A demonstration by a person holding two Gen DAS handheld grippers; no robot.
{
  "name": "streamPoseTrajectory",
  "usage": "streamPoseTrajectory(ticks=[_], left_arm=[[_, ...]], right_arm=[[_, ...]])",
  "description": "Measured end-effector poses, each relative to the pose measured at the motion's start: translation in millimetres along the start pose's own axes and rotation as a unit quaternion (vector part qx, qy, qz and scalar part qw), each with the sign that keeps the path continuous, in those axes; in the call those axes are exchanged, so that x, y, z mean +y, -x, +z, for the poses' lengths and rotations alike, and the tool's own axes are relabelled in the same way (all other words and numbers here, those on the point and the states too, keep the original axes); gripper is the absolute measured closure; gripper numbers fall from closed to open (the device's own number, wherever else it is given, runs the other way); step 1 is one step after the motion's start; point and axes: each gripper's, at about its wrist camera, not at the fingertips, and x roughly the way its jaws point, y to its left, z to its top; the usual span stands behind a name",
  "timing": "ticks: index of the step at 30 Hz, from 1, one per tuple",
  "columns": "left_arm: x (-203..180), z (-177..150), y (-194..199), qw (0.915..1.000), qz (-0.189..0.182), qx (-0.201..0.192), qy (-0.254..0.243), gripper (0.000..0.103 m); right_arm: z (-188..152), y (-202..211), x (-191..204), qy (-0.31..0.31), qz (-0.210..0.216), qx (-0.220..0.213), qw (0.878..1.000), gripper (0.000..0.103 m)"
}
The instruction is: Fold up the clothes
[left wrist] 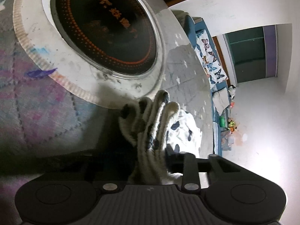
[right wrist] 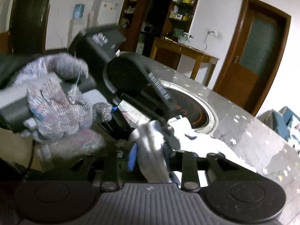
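In the left wrist view, the left gripper (left wrist: 150,150) is clamped on a bunched fold of the white garment (left wrist: 183,129) with dark spots, its ribbed edge sticking up between the fingers. The cloth trails right onto the grey table (left wrist: 187,71), just beside the round black cooktop (left wrist: 105,30) set into it. In the right wrist view, a gloved hand (right wrist: 56,101) holds the other gripper on the left, and the right gripper (right wrist: 150,157) is pinched on the same garment, which spreads rightward over the table beside the cooktop.
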Motion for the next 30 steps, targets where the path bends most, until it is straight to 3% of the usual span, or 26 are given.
streamPoseTrajectory(ticks=[5, 13, 19, 23, 30], left_arm=[[-1.0, 1.9, 1.2, 0.9999, 0.000, -0.003, -0.014, 0.073], [-1.4, 0.1, 3.6, 0.9998, -0.001, -0.006, -0.021, 0.073], [-3.3, -0.7, 3.6, 0.9995, 0.002, -0.008, -0.029, 0.073], [-3.4, -0.2, 3.9, 0.9995, 0.003, -0.007, -0.031, 0.073], [-9.5, 0.0, 4.2, 0.9988, 0.016, -0.006, -0.047, 0.073]], right_arm=[[-5.5, 12.2, -35.8, -0.082, 0.008, -0.003, 0.997, 0.064], [-23.5, -29.1, -118.2, -0.166, -0.066, 0.053, 0.982, 0.064], [-40.5, -55.7, -158.4, -0.214, -0.087, 0.080, 0.970, 0.062], [-53.0, -50.8, -177.5, -0.243, -0.119, 0.080, 0.959, 0.062], [-75.1, -20.1, -192.1, -0.288, -0.129, 0.078, 0.946, 0.059]])
